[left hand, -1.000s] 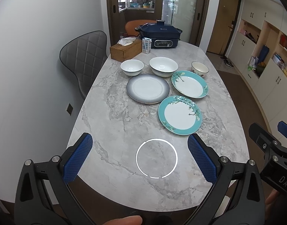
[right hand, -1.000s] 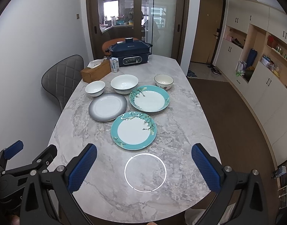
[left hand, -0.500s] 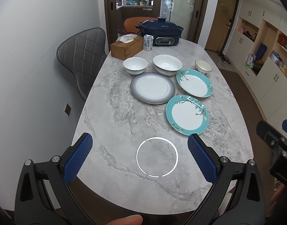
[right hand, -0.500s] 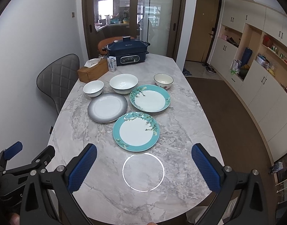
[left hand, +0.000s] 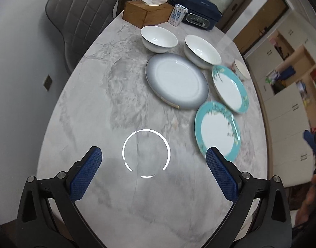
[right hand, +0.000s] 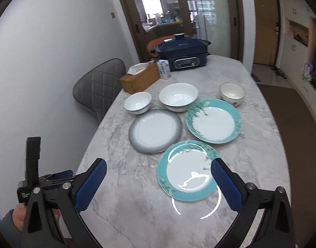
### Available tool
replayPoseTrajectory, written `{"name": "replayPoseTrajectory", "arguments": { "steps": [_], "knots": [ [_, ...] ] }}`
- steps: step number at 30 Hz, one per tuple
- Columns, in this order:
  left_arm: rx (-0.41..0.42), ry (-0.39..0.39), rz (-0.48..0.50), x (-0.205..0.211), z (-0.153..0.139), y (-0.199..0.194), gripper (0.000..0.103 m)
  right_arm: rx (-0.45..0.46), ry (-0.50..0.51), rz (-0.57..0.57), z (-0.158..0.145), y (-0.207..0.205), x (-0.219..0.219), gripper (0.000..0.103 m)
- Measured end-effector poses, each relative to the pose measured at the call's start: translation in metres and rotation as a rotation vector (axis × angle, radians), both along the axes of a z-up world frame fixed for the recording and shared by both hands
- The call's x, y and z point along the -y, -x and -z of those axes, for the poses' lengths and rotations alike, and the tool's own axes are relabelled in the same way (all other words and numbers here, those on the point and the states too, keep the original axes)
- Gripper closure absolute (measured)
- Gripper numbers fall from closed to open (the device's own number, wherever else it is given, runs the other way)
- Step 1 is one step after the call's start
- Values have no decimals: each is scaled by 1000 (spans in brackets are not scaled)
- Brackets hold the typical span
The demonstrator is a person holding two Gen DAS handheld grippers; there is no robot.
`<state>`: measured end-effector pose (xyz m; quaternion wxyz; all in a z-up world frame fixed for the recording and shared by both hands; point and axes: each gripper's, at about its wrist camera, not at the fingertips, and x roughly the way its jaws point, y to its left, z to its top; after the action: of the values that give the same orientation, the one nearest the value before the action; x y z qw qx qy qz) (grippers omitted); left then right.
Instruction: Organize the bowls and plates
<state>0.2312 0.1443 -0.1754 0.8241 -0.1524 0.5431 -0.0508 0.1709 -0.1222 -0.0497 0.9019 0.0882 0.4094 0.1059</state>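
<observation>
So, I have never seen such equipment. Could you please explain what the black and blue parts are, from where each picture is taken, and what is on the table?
No robot is here: a person holds a hand tool in each hand, each with a two-finger claw and a camera looking along its fingers. One picture comes from the left claw, the other from the right claw. The blue pads on black arms are the fingers. Both claws are open and hold nothing.

On the grey marble table lie a grey-rimmed white plate, a near teal-rimmed floral plate and a far teal-rimmed floral plate. Behind stand a small white bowl, a large white bowl and a small cream bowl with a dark rim. Farther back are a wooden tissue box, a small carton and a dark blue electric cooker.
</observation>
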Motion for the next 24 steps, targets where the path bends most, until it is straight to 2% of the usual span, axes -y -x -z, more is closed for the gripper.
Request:
{"name": "replayPoseTrajectory", "arguments": {
  "steps": [2, 7, 11, 13, 16, 17, 18, 19, 21, 22, 24],
  "knots": [
    [-39, -9, -29, -3, 14, -36, 2, -37, -68, -62, 15, -43, 10, 1],
    [-52, 6, -31, -5, 45, -108, 2, -145, -251, -221, 59, -141, 28, 4],
    [-82, -16, 6, -6, 79, -155, 5, -247, -307, -286, 99, -190, 28, 10],
    [-99, -46, 39, -6, 95, -172, 6, -280, -337, -316, 116, -203, 25, 12],
    [-186, -105, 92, -5, 120, -193, 10, -338, -337, -322, 141, -216, 18, 19],
    [-199, -91, 104, -5, 127, -200, 14, -361, -341, -317, 148, -219, 16, 20],
    [-205, -64, 116, -7, 133, -208, 23, -376, -345, -309, 155, -222, 16, 22],
    [-215, -40, 125, -8, 139, -216, 27, -390, -348, -300, 162, -226, 15, 22],
    [-232, 36, 136, -11, 151, -231, 27, -413, -333, -278, 174, -234, 14, 22],
    [-204, 54, 145, -11, 152, -237, 27, -422, -322, -263, 179, -239, 15, 22],
    [-203, 46, 168, -7, 154, -245, 27, -446, -307, -225, 188, -247, 18, 22]
  ]
}}
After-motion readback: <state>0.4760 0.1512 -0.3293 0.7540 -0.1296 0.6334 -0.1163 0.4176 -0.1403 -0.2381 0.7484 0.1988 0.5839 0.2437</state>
